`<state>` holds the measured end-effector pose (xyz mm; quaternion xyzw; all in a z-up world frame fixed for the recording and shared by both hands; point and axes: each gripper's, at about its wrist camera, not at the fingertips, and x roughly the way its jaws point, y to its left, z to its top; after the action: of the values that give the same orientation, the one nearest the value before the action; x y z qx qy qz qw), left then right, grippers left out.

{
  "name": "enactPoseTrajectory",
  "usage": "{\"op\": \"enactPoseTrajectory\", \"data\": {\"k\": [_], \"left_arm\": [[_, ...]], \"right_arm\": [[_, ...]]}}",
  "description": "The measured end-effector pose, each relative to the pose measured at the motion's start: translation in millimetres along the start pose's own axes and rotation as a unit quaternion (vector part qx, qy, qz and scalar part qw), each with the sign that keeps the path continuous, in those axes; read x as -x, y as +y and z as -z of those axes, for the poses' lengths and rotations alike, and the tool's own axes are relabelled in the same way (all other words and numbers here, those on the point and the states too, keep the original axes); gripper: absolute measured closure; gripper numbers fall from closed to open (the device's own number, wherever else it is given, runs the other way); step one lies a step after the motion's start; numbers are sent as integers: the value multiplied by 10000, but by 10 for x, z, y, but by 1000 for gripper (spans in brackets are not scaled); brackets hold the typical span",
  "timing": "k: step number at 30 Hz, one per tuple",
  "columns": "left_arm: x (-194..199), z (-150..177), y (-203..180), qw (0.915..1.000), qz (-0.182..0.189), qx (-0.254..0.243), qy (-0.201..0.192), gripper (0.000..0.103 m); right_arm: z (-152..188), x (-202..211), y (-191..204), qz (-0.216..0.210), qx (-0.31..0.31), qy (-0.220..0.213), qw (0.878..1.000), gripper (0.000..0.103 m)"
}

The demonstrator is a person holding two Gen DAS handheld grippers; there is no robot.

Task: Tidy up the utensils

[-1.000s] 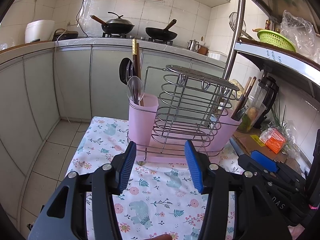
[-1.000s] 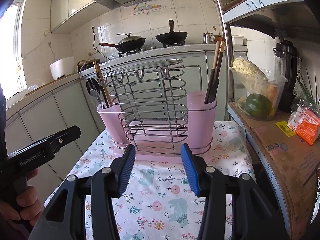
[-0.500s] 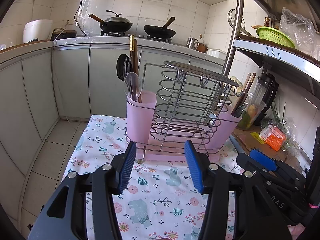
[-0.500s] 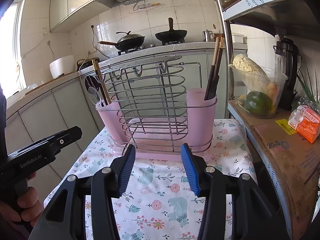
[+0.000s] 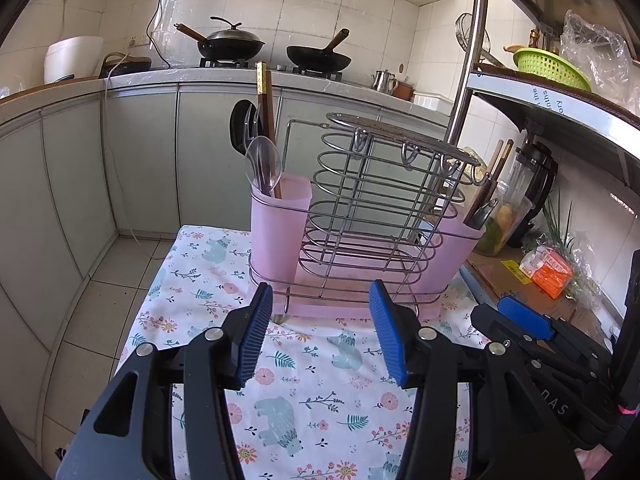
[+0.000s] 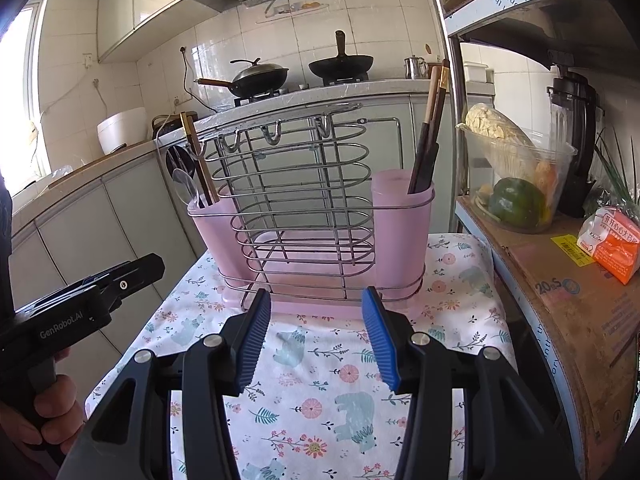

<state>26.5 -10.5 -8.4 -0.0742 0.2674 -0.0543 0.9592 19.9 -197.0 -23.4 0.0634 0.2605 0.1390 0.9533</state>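
In front of the wire rack, on the flowered cloth of the table: two grippers side by side, aimed at the rack, both empty. Left gripper wide apart, nothing between the blue pads; right gripper likewise wide, holding nothing. At the rack's left end, a pink cup with a clear spoon, a pair of brown chopsticks and some dark utensils behind. At the rack's right end, a second pink cup with more chopsticks and a dark handle beside them. No loose utensils on the cloth before the rack.

Judged from this: sorting largely done or not yet begun, hard to tell which; possibly left, a move of spoon or chopsticks from one cup to the other so that like sits with like.

Readable writing: "GenRobot.AI" on the left gripper's body, seen left of the rack in the right view; "20.S" on the cardboard box right of the rack; Chinese characters on the orange packet, too small to read.
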Motion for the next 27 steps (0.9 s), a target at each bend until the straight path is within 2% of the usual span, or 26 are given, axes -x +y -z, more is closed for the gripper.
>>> {"op": "enactPoseTrajectory", "data": {"k": [21,27], "left_arm": [[-123,17,-3,9998,-107,-6,137,52],[-213,29,40,9994,-181,-36,285,52]], "right_arm": [[24,-122,-63,16,-39,126,9999,56],[56,-188,-164,74,-125,204,9997,56]]}}
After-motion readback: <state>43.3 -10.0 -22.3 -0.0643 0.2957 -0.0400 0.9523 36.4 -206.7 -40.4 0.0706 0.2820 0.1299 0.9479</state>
